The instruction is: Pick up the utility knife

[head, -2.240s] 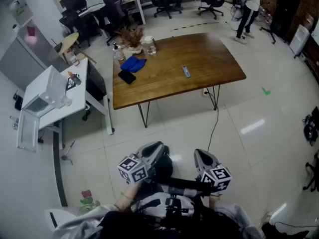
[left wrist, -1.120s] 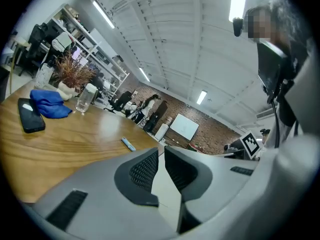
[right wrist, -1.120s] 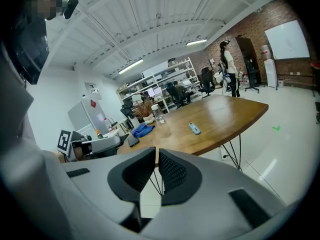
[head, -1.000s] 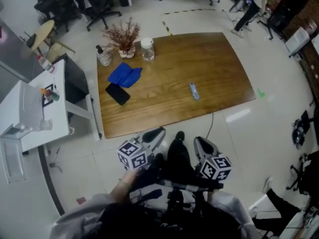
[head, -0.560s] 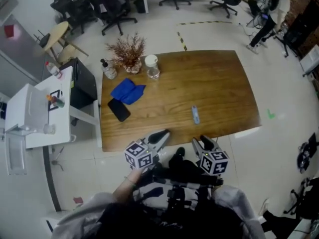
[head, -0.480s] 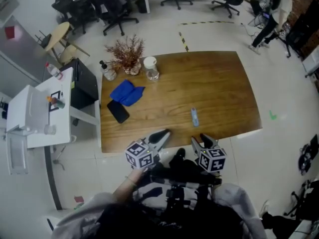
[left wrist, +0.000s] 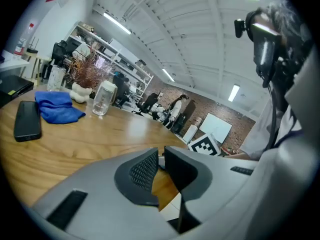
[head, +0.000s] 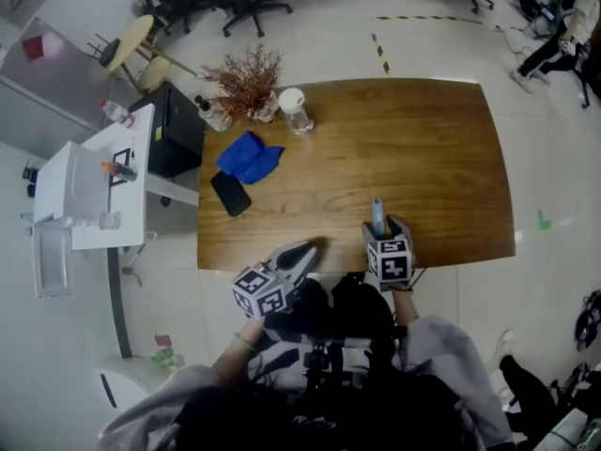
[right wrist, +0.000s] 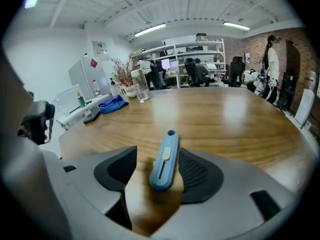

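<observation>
The blue utility knife (head: 377, 216) lies flat on the wooden table (head: 432, 139) near its front edge. My right gripper (head: 386, 228) reaches over that edge, its jaws opening on either side of the knife without touching it. In the right gripper view the knife (right wrist: 164, 161) lies lengthwise between the two dark pads (right wrist: 197, 173), slider up. My left gripper (head: 308, 249) hovers at the table's front edge, left of the right one. In the left gripper view my left gripper (left wrist: 160, 163) has its jaws together with nothing between them.
A blue cloth (head: 249, 156), a black phone (head: 230, 194), a glass jar (head: 297, 111) and a vase of dried twigs (head: 246, 78) sit at the table's far left. A white side table (head: 94, 186) stands to the left. Office chairs and a person are farther back.
My right gripper has moved forward and down from in front of my body onto the table, and its jaws have spread round the knife. The left gripper has come up to the table edge.
</observation>
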### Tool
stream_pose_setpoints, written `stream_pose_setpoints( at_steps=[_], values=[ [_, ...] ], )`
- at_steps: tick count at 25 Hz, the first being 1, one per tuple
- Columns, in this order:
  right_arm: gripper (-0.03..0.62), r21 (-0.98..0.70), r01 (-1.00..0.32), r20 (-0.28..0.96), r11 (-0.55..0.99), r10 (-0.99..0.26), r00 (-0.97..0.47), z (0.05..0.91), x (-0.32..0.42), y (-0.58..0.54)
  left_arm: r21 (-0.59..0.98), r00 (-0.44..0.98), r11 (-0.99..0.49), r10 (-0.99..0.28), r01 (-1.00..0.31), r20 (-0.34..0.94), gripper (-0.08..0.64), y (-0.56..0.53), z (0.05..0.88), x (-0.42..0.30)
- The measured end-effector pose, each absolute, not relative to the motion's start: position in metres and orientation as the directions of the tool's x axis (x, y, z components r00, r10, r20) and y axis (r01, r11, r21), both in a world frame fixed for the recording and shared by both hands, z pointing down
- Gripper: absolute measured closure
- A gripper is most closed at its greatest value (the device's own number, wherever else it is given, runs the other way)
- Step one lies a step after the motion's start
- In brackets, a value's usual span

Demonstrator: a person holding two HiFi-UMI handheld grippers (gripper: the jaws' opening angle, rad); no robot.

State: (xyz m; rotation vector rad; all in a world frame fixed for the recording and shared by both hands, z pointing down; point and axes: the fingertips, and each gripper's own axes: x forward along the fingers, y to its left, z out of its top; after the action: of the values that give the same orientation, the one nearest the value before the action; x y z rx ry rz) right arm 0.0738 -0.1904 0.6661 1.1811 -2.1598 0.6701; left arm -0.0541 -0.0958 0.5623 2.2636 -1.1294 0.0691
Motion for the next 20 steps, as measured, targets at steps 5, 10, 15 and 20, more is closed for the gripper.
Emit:
stream_pose_setpoints(
  at_steps=[5,10,15,20],
  values=[
    [0.330,-0.061,-0.866,0.715,0.496,-0.584,-0.385,0.682,0.070,-0.204,0.490,0.602,-0.417,-0.733,-0.766,0.317,0.522,-0.103,0.558,-0.061],
    [0.370,-0.007,-0.863,0.710,0.506,-0.605,-0.360,0.684,0.070,-0.207,0.491,0.622,-0.433,-0.708,-0.756,0.333,0.522,-0.115,0.564,-0.063],
    [0.433,-0.114,-0.894,0.746,0.434,-0.556,-0.366,0.686,0.073,-0.209,0.497,0.659,-0.476,-0.687,-0.726,0.306,0.522,-0.141,0.560,-0.060],
    [0.434,-0.402,-0.886,0.685,0.233,-0.566,-0.459,0.669,0.079,-0.206,0.494,0.700,-0.529,-0.661,-0.690,0.269,0.522,-0.157,0.550,-0.057]
  ],
)
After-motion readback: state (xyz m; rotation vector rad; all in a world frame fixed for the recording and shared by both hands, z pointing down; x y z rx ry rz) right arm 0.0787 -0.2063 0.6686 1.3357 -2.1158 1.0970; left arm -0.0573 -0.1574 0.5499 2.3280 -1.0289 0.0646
